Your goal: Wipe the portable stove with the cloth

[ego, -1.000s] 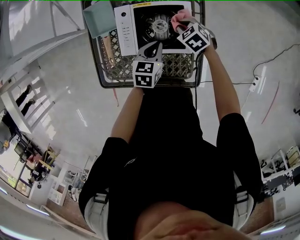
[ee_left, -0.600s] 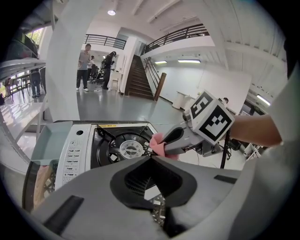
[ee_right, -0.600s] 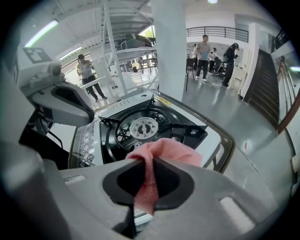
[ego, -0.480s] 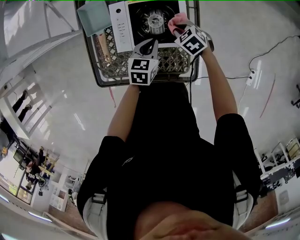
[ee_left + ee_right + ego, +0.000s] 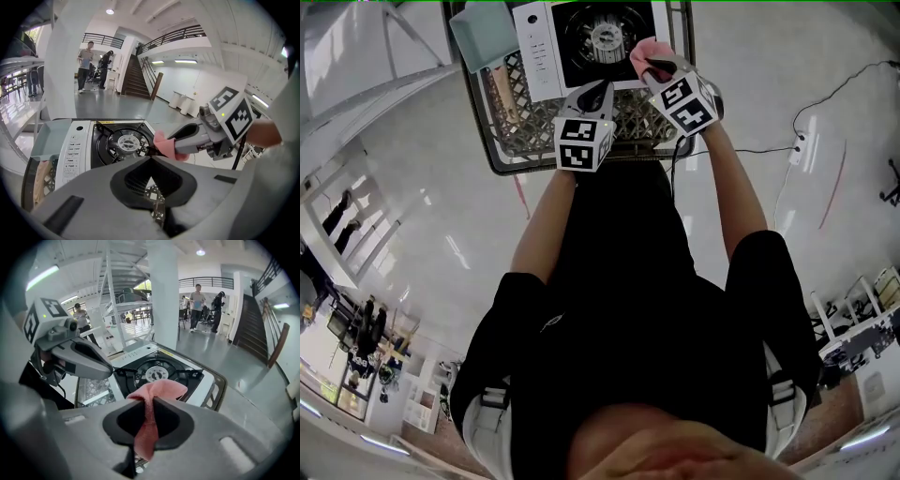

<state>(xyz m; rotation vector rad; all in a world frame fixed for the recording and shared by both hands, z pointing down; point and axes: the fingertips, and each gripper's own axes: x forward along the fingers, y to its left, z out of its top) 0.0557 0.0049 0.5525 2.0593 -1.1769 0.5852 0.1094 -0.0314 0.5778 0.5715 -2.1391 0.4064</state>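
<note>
My right gripper pinches the pink cloth at mid-fold, by the near edge of the stove, which sits in a wire basket. The cloth looks soft, light and floppy, so this bunched grip should leave a pad for wiping. My left gripper is closed and empty.

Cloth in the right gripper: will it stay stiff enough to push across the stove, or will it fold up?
Probably floppy: the cloth bunches ahead of the right gripper, which is shut on it, and a tail hangs limp behind. Likely light, since a narrow pinch carries it. Pushed over the stove, it may crumple or catch on the raised burner.
</note>
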